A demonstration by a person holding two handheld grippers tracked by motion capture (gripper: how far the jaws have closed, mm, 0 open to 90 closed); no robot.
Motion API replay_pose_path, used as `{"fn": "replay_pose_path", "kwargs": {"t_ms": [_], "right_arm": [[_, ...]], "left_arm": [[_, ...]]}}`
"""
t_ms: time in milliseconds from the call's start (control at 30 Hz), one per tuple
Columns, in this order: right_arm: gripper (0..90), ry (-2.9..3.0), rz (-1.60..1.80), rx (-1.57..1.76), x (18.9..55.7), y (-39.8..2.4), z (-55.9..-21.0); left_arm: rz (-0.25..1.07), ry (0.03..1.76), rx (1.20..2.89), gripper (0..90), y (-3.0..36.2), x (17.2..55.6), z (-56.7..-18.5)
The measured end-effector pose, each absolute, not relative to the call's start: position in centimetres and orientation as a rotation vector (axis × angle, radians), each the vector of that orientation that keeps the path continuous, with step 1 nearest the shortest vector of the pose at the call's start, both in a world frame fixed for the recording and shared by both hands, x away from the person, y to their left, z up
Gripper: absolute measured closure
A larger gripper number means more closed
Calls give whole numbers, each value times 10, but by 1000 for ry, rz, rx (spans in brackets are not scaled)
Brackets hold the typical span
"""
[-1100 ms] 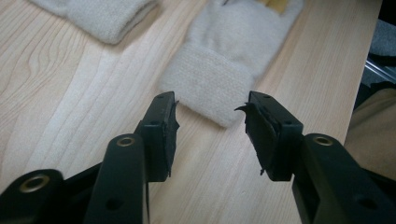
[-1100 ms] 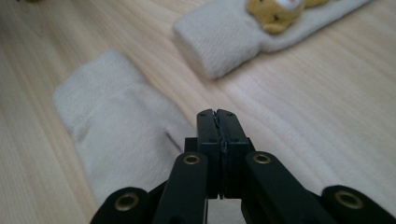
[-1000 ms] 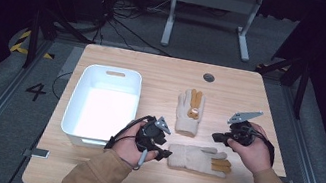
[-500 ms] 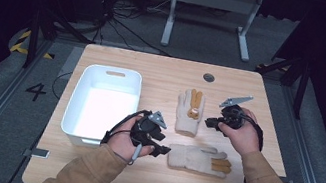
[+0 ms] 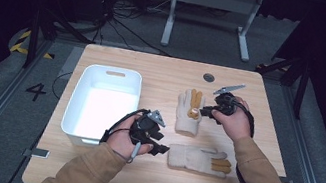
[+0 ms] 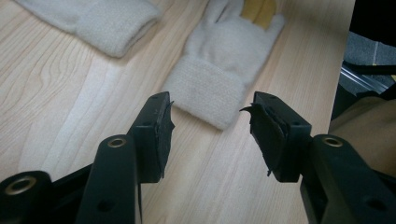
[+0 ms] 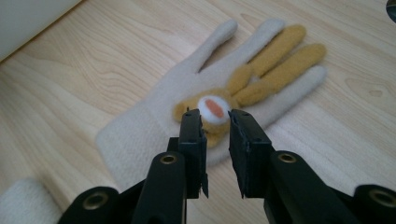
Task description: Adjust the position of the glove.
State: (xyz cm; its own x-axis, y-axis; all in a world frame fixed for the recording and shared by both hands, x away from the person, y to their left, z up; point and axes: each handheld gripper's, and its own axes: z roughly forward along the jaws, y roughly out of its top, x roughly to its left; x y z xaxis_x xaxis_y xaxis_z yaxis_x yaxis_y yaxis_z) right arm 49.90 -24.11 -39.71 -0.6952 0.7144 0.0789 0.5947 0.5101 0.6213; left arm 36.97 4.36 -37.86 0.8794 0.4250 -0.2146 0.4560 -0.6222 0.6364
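Table (image 5: 174, 75): light wood, seen from above, with two sleeved forearms entering from its near edge.

Bin (image 5: 105, 101): white, rectangular, on the table's left half, nothing visible inside.

Far glove (image 5: 190, 112): cream knit with tan fingers and a tan animal face, lying flat right of the bin, fingers pointing away from the person. In the right gripper view the face has a white patch with an orange spot.

Near glove (image 5: 198, 159): cream with tan fingertips, lying flat near the front edge, cuff toward the left gripper, fingers pointing right.

Left gripper (image 5: 162, 148): held just beside the near glove's cuff. Jaws wide apart, nothing between them; the cuff lies just beyond the tips.

Right gripper (image 5: 202, 111): at the far glove's right edge. Jaws close together with a narrow gap, poised at the animal face; contact cannot be told.
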Motion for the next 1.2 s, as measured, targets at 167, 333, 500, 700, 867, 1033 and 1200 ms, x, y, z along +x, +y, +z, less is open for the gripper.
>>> {"fn": "replay_pose_path", "kwargs": {"t_ms": [167, 333, 500, 700, 867, 1033, 1200], "right_arm": [[713, 2551, 949, 1136, 510, -236, -403], [665, 2537, 948, 1149, 518, -231, -409], [652, 2516, 930, 1167, 533, -227, -414], [644, 2512, 899, 1179, 542, -223, -420], [637, 2515, 872, 1190, 548, -221, -425], [648, 2522, 856, 1208, 554, -220, -431], [689, 2539, 854, 1224, 557, -221, -434]], "left_arm": [[-58, 629, 2326, 494, 44, 369, -380], [-51, 645, 2325, 494, 49, 365, -383], [-35, 676, 2314, 493, 58, 358, -383], [-26, 707, 2308, 493, 67, 352, -384], [-20, 730, 2302, 489, 73, 348, -385], [-15, 747, 2304, 485, 77, 344, -386], [-13, 751, 2304, 485, 78, 344, -386]]}}
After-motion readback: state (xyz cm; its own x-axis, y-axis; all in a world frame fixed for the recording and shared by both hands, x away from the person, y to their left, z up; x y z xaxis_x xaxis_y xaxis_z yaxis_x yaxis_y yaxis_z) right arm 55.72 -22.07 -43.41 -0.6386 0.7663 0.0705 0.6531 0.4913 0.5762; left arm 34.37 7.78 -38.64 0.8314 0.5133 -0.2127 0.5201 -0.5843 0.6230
